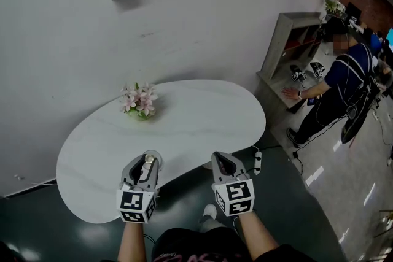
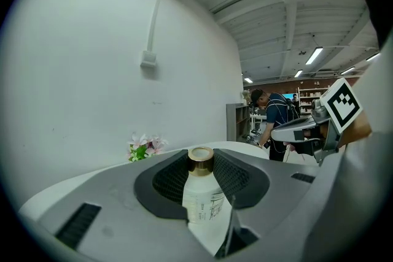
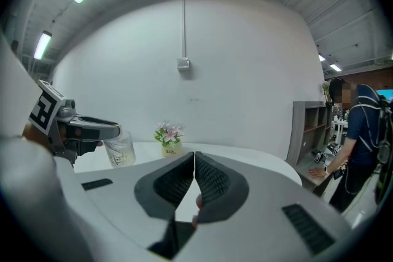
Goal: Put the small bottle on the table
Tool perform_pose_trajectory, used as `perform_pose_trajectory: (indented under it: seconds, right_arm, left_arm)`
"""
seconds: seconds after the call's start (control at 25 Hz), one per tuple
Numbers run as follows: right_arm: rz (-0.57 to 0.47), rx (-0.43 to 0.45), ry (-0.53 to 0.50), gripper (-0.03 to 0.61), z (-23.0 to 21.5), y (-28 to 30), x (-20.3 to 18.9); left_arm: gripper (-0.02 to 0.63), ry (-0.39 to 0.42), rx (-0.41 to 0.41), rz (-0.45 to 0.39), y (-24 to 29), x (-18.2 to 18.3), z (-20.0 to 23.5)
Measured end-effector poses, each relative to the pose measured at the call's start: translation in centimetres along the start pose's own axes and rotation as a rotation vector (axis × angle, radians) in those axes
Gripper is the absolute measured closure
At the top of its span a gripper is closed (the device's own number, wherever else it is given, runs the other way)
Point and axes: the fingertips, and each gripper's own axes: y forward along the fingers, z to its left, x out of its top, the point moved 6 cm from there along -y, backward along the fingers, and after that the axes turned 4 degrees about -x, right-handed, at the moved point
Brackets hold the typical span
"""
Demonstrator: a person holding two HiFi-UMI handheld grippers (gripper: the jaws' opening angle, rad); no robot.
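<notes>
From the head view, the left gripper [image 1: 147,164] sits at lower centre-left, over the near edge of the white, bean-shaped table [image 1: 202,113]. Its jaws are spread fairly wide and clamped on the small bottle [image 1: 148,161], whose pale cap shows between them. The right gripper [image 1: 221,161] is just to its right, off the table edge above the dark floor, with its jaws pressed together. A pot of pink flowers [image 1: 139,100] stands further back on the table, and a person [image 1: 336,80] bends over a shelf unit [image 1: 284,46] at the right of the frame. In the left gripper view, the ribbed pads hold the bottle from both sides. It stands upright at lower centre, a clear body [image 2: 203,204] with dark print under a gold cap [image 2: 200,159]. The flowers [image 2: 145,146] are at middle left and the right gripper [image 2: 287,132] reaches in at middle right. In the right gripper view, the two jaws meet in a thin line at centre [image 3: 194,161], with nothing between them. At the left edge the left gripper [image 3: 114,131] holds the bottle [image 3: 120,152] low against the tabletop. I cannot tell whether its base touches. The flowers [image 3: 169,134] stand beside it.
</notes>
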Motion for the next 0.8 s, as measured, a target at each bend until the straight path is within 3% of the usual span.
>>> perform_pose_trajectory:
  seconds: [0.36, 0.8]
  right_arm:
    - [-0.005, 0.044, -0.008, 0.511, -5.0, 2.9, 0.8]
    - [-0.007, 0.043, 0.007, 0.511, -7.5, 4.0, 1.6]
  left_arm:
    - [0.483, 0.002, 0.043, -0.006, 4.6, 1.7, -1.8]
    - [0.483, 0.004, 0.041, -0.009, 7.2, 3.1, -2.8]
